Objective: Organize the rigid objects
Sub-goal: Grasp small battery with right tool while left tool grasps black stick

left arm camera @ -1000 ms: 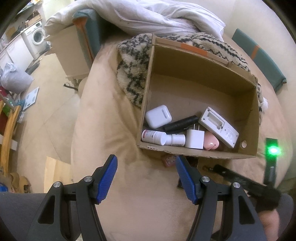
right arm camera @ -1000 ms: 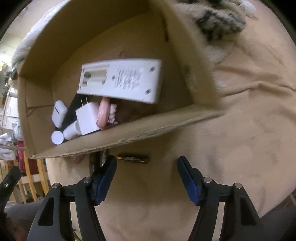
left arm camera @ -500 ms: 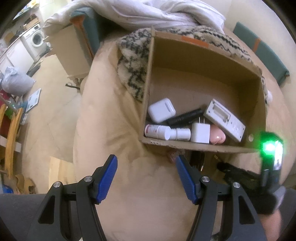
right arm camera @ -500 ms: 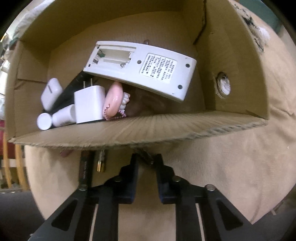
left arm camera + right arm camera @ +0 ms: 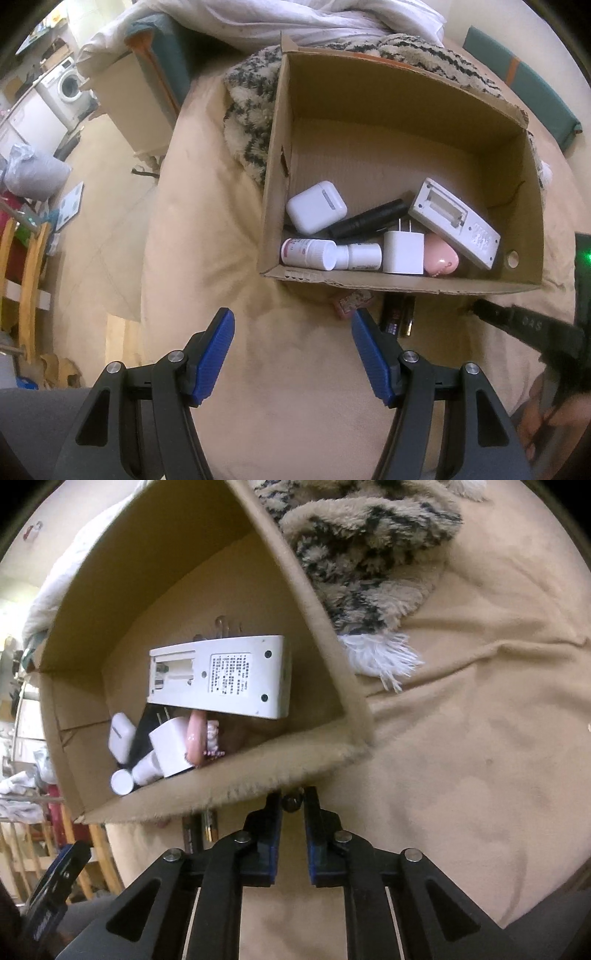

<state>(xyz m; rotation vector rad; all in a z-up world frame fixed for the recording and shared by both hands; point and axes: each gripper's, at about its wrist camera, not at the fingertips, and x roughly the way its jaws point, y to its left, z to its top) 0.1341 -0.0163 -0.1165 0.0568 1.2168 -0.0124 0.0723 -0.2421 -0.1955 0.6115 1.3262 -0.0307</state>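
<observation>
Small dark cylindrical battery (image 5: pixel 292 803) | pinched end-on between right gripper (image 5: pixel 292 814) pads, just outside front wall of open brown cardboard box (image 5: pixel 207 790) | likely light, stiff, slick; mid-body hold safer | left gripper (image 5: pixel 291 350) wide open, empty

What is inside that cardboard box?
The cardboard box holds an earbud case, two small bottles, a charger plug, a black tube, a pink item and a white remote. Anything beneath them is hidden.
</observation>
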